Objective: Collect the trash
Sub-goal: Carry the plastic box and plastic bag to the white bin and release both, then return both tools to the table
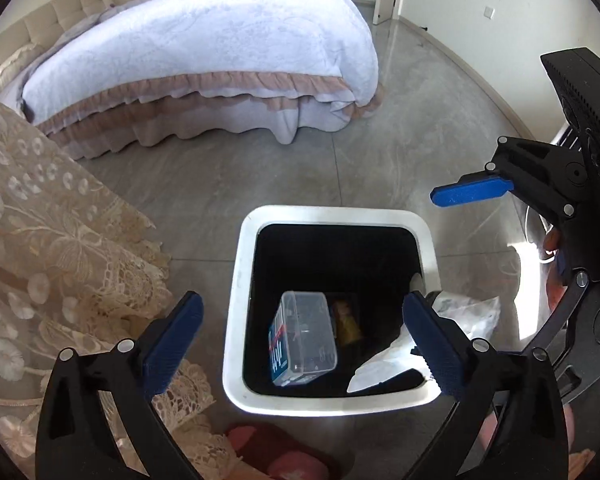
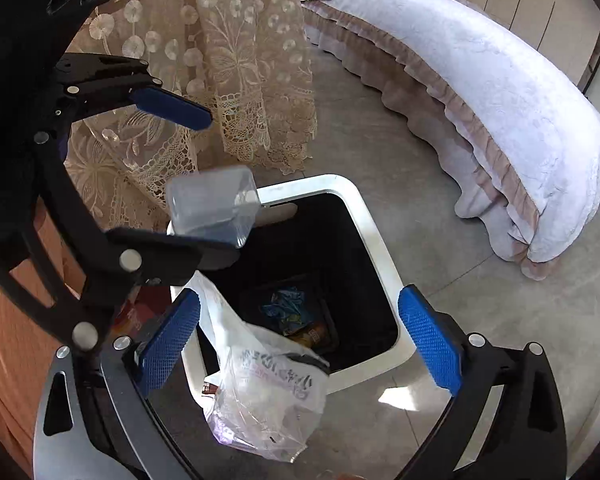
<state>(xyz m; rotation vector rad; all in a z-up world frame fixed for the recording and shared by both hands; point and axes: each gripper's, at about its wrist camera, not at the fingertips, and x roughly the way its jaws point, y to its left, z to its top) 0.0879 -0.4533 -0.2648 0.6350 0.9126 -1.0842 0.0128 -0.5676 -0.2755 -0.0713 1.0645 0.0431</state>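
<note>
A white-rimmed trash bin (image 1: 236, 320) with a black inside stands on the grey floor; it also shows in the right wrist view (image 2: 384, 256). A clear plastic box (image 1: 304, 338) is in mid-air over the bin mouth, seen also in the right wrist view (image 2: 214, 204). My left gripper (image 1: 300, 344) is open above the bin, apart from the box. My right gripper (image 2: 300, 336) is open; a clear printed plastic bag (image 2: 268, 392) hangs between its fingers over the bin's near rim. Wrappers (image 2: 296, 316) lie on the bin's bottom.
A bed with a white ruffled cover (image 1: 220, 52) stands beyond the bin. A lace cloth (image 1: 52, 248) drapes at the left, close to the bin. Grey tile floor (image 1: 340, 168) lies between bin and bed.
</note>
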